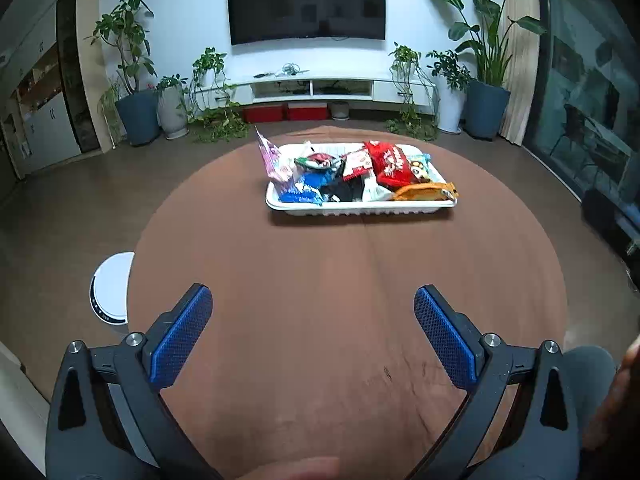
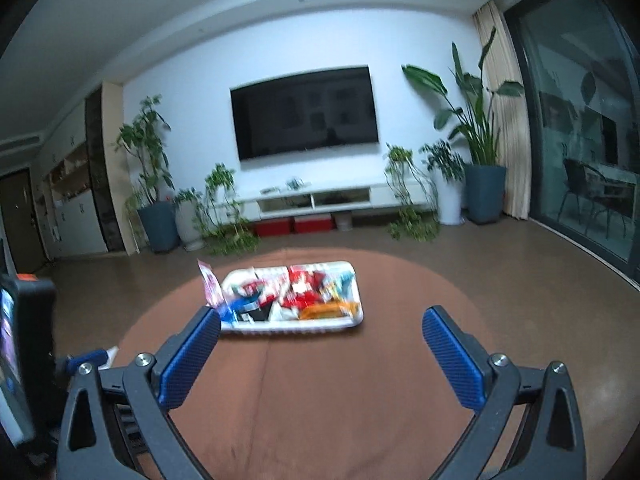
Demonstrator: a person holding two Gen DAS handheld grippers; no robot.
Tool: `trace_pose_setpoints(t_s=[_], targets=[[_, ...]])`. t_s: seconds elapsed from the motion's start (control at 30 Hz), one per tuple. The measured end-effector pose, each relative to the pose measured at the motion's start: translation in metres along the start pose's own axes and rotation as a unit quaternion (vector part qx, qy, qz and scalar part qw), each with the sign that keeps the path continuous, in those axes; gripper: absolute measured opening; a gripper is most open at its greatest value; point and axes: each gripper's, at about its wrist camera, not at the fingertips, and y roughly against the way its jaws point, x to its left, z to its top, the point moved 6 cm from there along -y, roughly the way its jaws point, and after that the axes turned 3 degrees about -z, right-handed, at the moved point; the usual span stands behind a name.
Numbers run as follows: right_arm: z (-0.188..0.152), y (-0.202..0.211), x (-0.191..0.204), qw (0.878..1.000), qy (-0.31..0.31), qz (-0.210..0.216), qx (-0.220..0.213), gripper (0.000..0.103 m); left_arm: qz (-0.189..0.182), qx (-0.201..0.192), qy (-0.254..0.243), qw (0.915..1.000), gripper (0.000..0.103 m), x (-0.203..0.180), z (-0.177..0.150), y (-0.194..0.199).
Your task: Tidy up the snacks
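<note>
— White plastic is what the tray [image 1: 360, 210] is made of; where is it seen?

— It is set on the round brown bench [image 1: 320, 280], toward the far side, well apart from both claws. Snack packets are heaped inside it: a red packet [image 1: 394, 162] at the right, an orange packet [image 1: 426, 192] lying at the near right corner, a blue packet [image 1: 308, 188] at the near left, and a pink packet [image 1: 272, 160] standing up against the left rim.

— How is the left claw [image 1: 313, 304] held?

— Its blue-padded fingers [image 1: 182, 336] are spread wide above bare bench, with nothing between them.

— And the right claw [image 2: 322, 322]?

— It is likewise spread to its widest and nothing is gripped. In its view the tray [image 2: 296, 328] is blurred, and the left fingertip overlaps the tray's near left corner in the picture, though contact cannot be confirmed.

— What else is visible?

— A dark television [image 1: 306, 4] is mounted on the far wall above a low white cabinet [image 1: 320, 88], with potted plants [image 1: 486, 80] at both sides. A white round object [image 1: 112, 292] is seen beside the bench's left edge.
</note>
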Motion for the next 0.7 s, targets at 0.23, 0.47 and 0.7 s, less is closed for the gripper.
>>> trace_pose_setpoints(t_s=[0.23, 0.47, 0.7], targets=[[-0.024, -0.010, -0.001, 0.999, -0.002, -0.010, 0.041, 0.103, -0.002, 0.014, -0.001, 0.9999, 0.103, 0.002, -0.007, -0.004], [-0.038, -0.022, 0.001, 0.997, 0.003, -0.021, 0.075, 0.103, 0.006, 0.035, 0.012, 0.9993, 0.103, 0.016, -0.011, -0.022], [-0.054, -0.033, 0.004, 0.993, 0.010, -0.032, 0.114, 0.103, 0.008, 0.044, 0.019, 0.9988, 0.103, 0.025, -0.011, -0.035]])
